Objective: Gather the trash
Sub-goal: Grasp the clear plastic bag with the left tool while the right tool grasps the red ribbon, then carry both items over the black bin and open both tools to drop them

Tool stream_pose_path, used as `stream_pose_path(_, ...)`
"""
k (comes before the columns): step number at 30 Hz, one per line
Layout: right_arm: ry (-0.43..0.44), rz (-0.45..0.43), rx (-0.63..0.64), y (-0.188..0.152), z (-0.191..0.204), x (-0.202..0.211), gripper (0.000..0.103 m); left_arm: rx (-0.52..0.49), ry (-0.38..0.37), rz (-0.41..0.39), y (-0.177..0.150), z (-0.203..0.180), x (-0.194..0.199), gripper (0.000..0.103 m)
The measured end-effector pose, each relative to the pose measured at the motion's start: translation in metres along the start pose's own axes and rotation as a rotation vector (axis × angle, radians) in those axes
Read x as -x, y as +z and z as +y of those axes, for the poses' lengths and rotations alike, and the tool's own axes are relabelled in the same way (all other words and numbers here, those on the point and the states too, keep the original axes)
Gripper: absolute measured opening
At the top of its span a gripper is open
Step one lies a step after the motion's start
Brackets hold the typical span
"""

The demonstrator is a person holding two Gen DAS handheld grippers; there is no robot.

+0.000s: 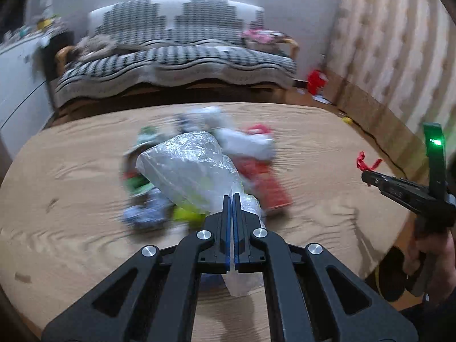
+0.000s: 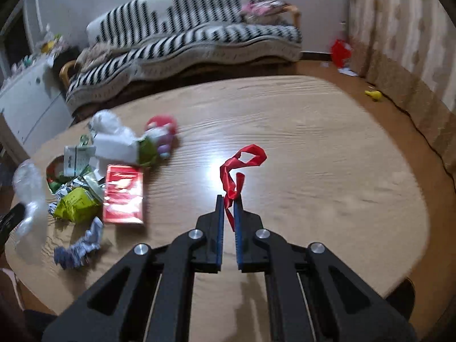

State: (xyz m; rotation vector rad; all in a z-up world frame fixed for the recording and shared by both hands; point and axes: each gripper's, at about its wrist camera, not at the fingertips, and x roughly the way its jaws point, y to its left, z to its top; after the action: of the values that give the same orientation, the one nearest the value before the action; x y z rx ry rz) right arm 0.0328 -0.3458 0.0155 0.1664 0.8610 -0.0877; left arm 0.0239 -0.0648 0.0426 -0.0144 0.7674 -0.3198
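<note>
1. On the oval wooden table (image 2: 313, 131), the trash sits in one loose heap toward the left side, seen from the right wrist camera.

2. The left gripper (image 1: 231, 196) is clenched tight on a clear plastic bag (image 1: 188, 168). The bag's neck is pinched between the blue pads, the crinkly body balloons out ahead of the fingertips, and a bit of it hangs below the jaws too.

3. That bag hangs right over the heap in the left view, so most of the pile is half hidden behind it and really blurry.

4. The right gripper (image 2: 228, 199) has a red ribbon (image 2: 242, 162) caught between its fingertips. The jaws are nearly together with only the thin strip in the gap. The ribbon's loop sticks up past the tips and a short tail trails down between the pads.

5. From the left camera you can see the right gripper (image 1: 367, 177) off at the right edge, well apart from the bag, with the ribbon (image 1: 366, 163) poking out of its tip and a hand (image 1: 430, 259) on its grip.

6. In the heap: a flat red packet (image 2: 123, 193), a crumpled green wrapper (image 2: 75, 203) just beside it on the left, a blue-white scrunched wrapper (image 2: 81, 246) nearer the table edge, and a white wad (image 2: 111, 136) farther back.

7. The ribbon is held well right of that heap.
</note>
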Motion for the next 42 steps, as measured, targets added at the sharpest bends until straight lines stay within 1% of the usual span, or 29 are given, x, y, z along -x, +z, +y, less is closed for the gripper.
stream_pose_path(2,-0.028,-0.025,-0.046,-0.015,-0.038,0.028,0.007,-0.062,-0.049,0.0,0.007,-0.039,-0.006,0.0)
stream_pose_path(3,-0.061,-0.041,-0.076,-0.025,-0.063,0.044,0.007,-0.093,-0.082,0.002,0.01,-0.06,-0.009,0.0)
stream_pose_path(4,-0.085,-0.049,-0.096,-0.035,-0.078,0.055,0.007,-0.123,-0.115,0.004,0.011,-0.081,-0.012,0.0)
stream_pose_path(5,-0.118,-0.056,-0.124,-0.043,-0.1,0.066,0.007,-0.162,-0.16,0.009,0.011,-0.11,-0.016,0.0)
stream_pose_path(7,-0.189,-0.067,-0.206,-0.068,-0.15,0.089,0.007,-0.221,-0.243,0.019,0.007,-0.156,-0.023,0.0)
stream_pose_path(8,-0.22,-0.068,-0.242,-0.079,-0.172,0.097,0.007,-0.255,-0.301,0.027,0.001,-0.187,-0.029,0.0)
stream_pose_path(9,-0.266,-0.068,-0.293,-0.094,-0.202,0.108,0.007,-0.278,-0.342,0.038,-0.005,-0.208,-0.033,0.0)
stream_pose_path(10,-0.291,-0.068,-0.321,-0.106,-0.218,0.115,0.007,-0.295,-0.382,0.058,-0.011,-0.229,-0.038,0.0)
stream_pose_path(13,-0.354,-0.051,-0.439,-0.145,-0.277,0.133,0.007,-0.352,-0.508,0.157,-0.037,-0.298,-0.057,0.0)
stream_pose_path(15,-0.375,-0.03,-0.514,-0.17,-0.309,0.141,0.007,-0.391,-0.55,0.183,-0.053,-0.335,-0.065,0.0)
stream_pose_path(17,-0.382,-0.006,-0.581,-0.191,-0.338,0.147,0.007,-0.431,-0.61,0.221,-0.071,-0.371,-0.072,0.0)
stream_pose_path(19,-0.377,0.011,-0.627,-0.205,-0.36,0.149,0.007,-0.467,-0.655,0.263,-0.092,-0.399,-0.082,0.0)
stream_pose_path(21,-0.372,0.026,-0.657,-0.212,-0.375,0.147,0.007,-0.493,-0.673,0.293,-0.108,-0.42,-0.09,0.0)
stream_pose_path(23,-0.376,0.046,-0.671,-0.215,-0.379,0.146,0.007,-0.515,-0.687,0.334,-0.124,-0.439,-0.102,0.0)
stream_pose_path(26,-0.372,0.084,-0.668,-0.218,-0.381,0.139,0.007,-0.549,-0.699,0.369,-0.14,-0.461,-0.119,0.0)
stream_pose_path(30,-0.356,0.1,-0.671,-0.223,-0.387,0.136,0.007,-0.557,-0.718,0.413,-0.151,-0.471,-0.133,0.0)
stream_pose_path(31,-0.356,0.102,-0.673,-0.223,-0.379,0.134,0.007,-0.561,-0.717,0.416,-0.151,-0.475,-0.138,0.001)
stream_pose_path(38,-0.349,0.102,-0.686,-0.226,-0.386,0.135,0.007,-0.6,-0.718,0.44,-0.16,-0.491,-0.148,0.001)
stream_pose_path(39,-0.349,0.104,-0.686,-0.226,-0.387,0.135,0.007,-0.605,-0.714,0.44,-0.161,-0.491,-0.148,0.002)
stream_pose_path(41,-0.346,0.105,-0.688,-0.226,-0.386,0.135,0.007,-0.609,-0.712,0.449,-0.161,-0.492,-0.15,0.007)
stream_pose_path(42,-0.342,0.107,-0.688,-0.226,-0.386,0.134,0.007,-0.606,-0.711,0.447,-0.16,-0.494,-0.149,0.016)
